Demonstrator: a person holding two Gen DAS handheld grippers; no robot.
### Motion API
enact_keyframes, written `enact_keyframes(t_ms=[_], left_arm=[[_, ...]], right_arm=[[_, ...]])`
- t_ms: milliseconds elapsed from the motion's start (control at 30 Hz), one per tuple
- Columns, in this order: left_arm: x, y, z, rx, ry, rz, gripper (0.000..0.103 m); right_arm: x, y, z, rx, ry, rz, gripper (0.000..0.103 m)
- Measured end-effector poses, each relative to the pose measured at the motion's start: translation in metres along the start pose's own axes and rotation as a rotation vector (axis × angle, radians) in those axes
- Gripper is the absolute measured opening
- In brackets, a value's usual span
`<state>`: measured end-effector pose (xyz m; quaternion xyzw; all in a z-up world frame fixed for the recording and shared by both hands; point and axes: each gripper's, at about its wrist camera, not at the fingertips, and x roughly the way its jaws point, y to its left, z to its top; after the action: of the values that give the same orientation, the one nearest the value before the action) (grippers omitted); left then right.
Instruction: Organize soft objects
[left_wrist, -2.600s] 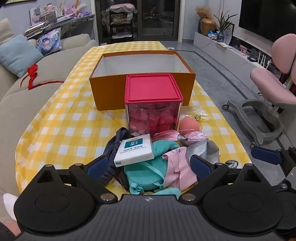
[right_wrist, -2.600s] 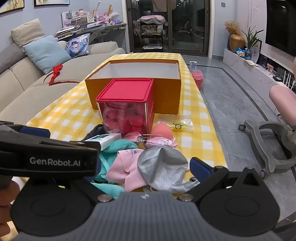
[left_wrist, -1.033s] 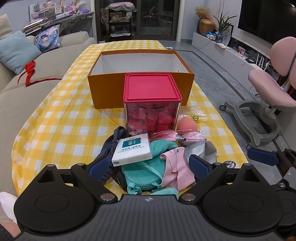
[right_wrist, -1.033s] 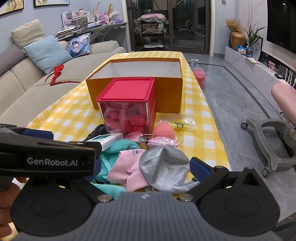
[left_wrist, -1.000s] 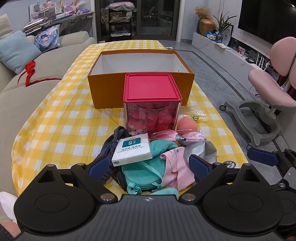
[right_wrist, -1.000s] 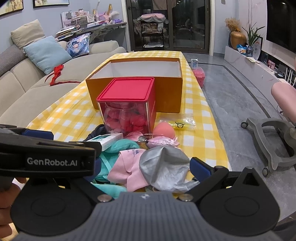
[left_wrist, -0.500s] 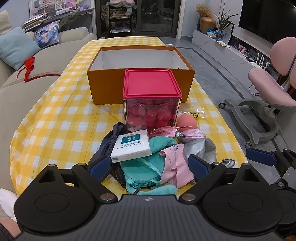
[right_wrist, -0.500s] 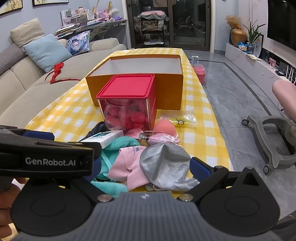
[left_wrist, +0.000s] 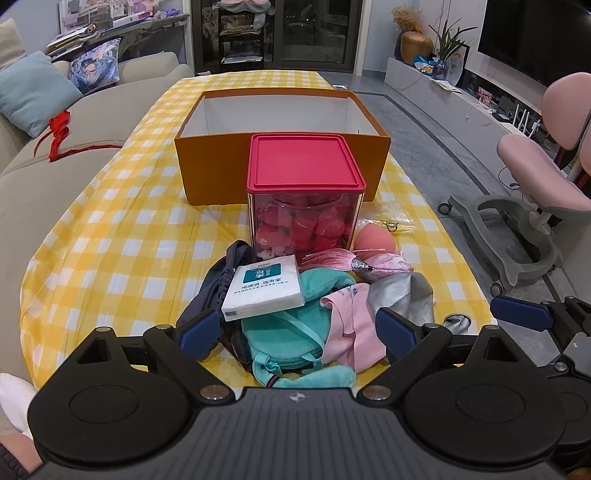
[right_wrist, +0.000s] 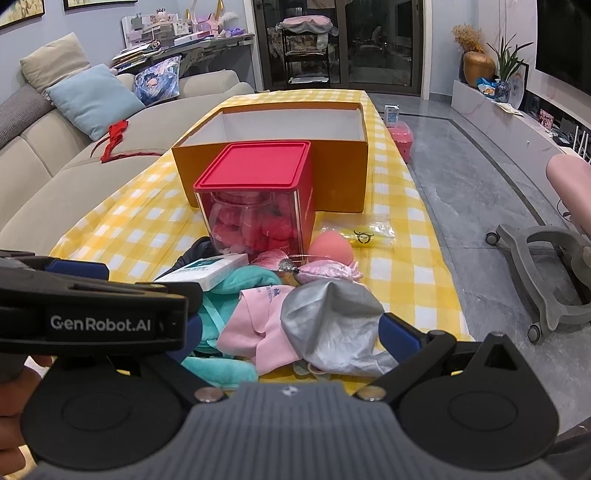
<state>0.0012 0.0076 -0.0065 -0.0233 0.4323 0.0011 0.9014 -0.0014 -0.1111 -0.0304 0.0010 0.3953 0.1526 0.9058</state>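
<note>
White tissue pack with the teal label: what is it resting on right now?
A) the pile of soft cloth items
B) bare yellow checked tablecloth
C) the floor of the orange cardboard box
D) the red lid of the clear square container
A: the white tissue pack lies on the teal fleece pouch and dark cloth in the pile, in front of the clear container.

Both grippers hung side by side, level, pointing forward. The left gripper (left_wrist: 299, 330) had its jaws spread wide, empty; so did the right gripper (right_wrist: 295, 332).
</note>
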Motion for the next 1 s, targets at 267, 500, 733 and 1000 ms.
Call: enact_keyframes(t_ms=[267,500,733,1000], left_arm=[[0.000,0.000,0.000,0.000,-0.001,0.003,0.103],[-0.001,-0.001,0.000,-0.001,0.003,0.005,0.103],[-0.002,-0.001,0.000,0.008,-0.012,0.021,0.103],[-0.001,-0.005,-0.002,0.047,-0.002,0.005,0.103]], right_arm=[[0.001,-0.001,0.000,0.001,0.004,0.004,0.100],[0.001,-0.001,0.000,0.005,0.007,0.007,0.100],[0.002,-0.001,-0.001,0.010,0.010,0.019,0.100],[0.003,0.008,0.000,-0.091,0.024,0.080,0.100]])
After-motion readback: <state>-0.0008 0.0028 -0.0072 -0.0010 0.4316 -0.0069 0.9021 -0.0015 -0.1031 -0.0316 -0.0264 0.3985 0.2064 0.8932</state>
